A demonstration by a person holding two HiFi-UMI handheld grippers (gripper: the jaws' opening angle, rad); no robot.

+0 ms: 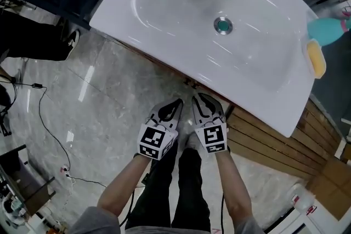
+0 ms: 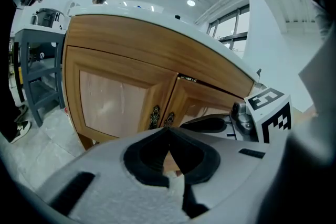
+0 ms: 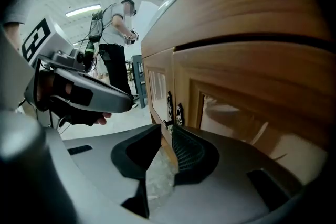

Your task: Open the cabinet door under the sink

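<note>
The wooden cabinet (image 2: 121, 97) under the white sink (image 1: 181, 24) has two doors with ornate dark handles (image 2: 155, 116) at the middle seam. The right door (image 2: 205, 102) shows a dark gap along its top edge. My right gripper (image 3: 166, 127) is at the seam, its jaws pinched on the small dark handle knob (image 3: 165, 124), with the door edge between them. It also shows in the left gripper view, as the right gripper (image 2: 210, 124). My left gripper (image 2: 168, 132) is shut and empty, a little short of the doors. From above, the left gripper (image 1: 174, 104) and right gripper (image 1: 198, 100) sit side by side under the sink's front rim.
A teal bottle (image 1: 329, 30) and a yellow soap (image 1: 316, 58) rest on the sink's right end. Cables (image 1: 49, 134) lie on the glossy floor at the left. A grey metal rack (image 2: 37, 76) stands left of the cabinet. A person (image 3: 116, 44) stands further back.
</note>
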